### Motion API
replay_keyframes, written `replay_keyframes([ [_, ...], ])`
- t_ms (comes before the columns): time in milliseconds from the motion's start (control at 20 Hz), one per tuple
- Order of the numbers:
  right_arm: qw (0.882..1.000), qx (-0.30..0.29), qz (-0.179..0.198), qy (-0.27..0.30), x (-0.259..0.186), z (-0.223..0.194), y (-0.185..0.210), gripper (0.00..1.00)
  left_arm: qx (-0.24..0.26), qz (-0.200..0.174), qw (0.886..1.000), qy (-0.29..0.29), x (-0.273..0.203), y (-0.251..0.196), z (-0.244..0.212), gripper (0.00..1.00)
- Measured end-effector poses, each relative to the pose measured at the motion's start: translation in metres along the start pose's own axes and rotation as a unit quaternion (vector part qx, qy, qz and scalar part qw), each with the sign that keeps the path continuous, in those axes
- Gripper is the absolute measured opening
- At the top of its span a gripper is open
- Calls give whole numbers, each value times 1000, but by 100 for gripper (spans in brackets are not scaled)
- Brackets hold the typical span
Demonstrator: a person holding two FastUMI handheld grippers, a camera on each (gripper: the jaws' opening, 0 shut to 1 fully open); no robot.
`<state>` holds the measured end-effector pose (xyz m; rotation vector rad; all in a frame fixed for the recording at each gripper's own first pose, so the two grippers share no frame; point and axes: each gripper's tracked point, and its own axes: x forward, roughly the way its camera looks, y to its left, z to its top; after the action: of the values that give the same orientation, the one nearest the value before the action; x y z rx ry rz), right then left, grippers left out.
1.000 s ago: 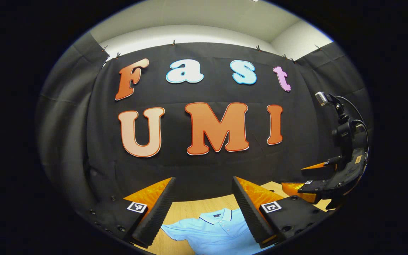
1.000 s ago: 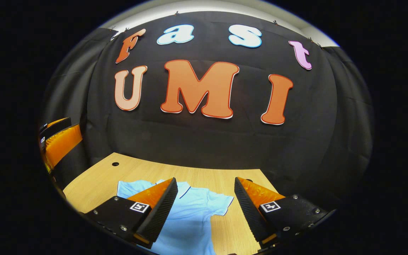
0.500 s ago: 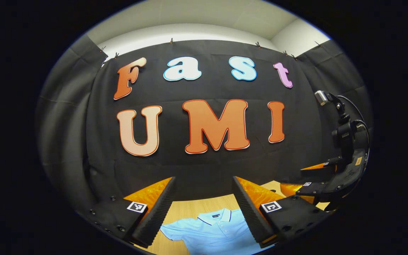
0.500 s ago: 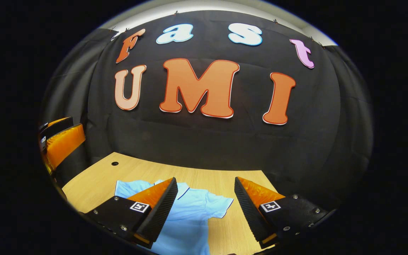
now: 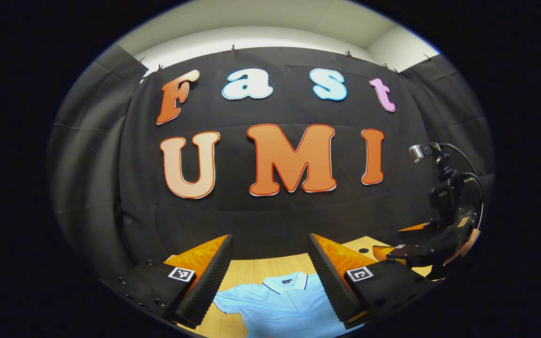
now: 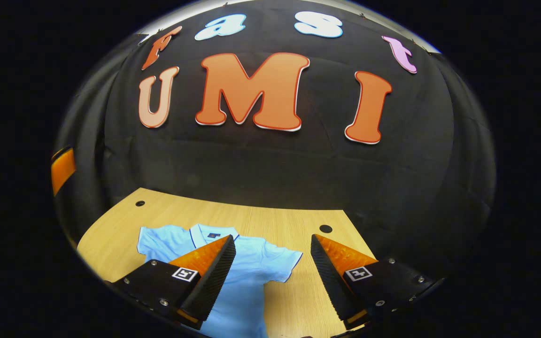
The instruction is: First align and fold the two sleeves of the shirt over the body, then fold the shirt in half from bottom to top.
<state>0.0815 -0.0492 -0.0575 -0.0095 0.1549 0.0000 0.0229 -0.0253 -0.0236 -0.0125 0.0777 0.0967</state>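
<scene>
The left gripper hangs above the near part of the table with its fingers spread wide and nothing between them, and the right gripper is likewise spread and empty, held in the air over the table. Behind everything stands the black cloth wall of the booth, hung by small clips along its top edge, with a pale room wall above it. Below lies the light wooden table, its grain running toward the cloth, with two small round holes near its far edge, one hole at the left and another hole at the right. The light blue shirt lies flat on the table, front up, collar toward the cloth wall, both short sleeves spread out to the sides and not folded over the body. In the right gripper view its right-hand sleeve shows in the gap between the fingers, with dark piping at the hem. In the left gripper view the collar and a row of buttons show in the gap, and the right gripper appears farther off at the right edge, above the table's corner, its cable looping behind it.
</scene>
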Motion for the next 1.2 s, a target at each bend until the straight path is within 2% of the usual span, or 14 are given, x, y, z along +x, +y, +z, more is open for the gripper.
replay_keyframes([
  [200, 997, -1, 1, 75, 38, -42, -15, 98, 6, 24, 1000, 4, 2, 7, -2, 100],
  [500, 983, 12, 14, 181, 93, -97, -26, 98, 17, 65, 997, 36, 0, 9, -21, 100],
  [650, 973, 12, 25, 227, 120, -126, -26, 98, 20, 87, 995, 50, -1, 10, -26, 100],
  [950, 948, 21, 22, 317, 163, -177, -35, 95, 57, 115, 990, 66, -7, 0, -29, 100],
  [1050, 939, 27, 24, 341, 173, -193, -33, 87, 63, 122, 988, 77, -9, 1, -31, 100],
  [1100, 935, 29, 25, 352, 177, -198, -31, 89, 65, 127, 987, 80, -9, 2, -33, 100],
  [1200, 929, 31, 26, 367, 183, -206, -29, 86, 67, 137, 984, 89, -11, 3, -34, 100],
])
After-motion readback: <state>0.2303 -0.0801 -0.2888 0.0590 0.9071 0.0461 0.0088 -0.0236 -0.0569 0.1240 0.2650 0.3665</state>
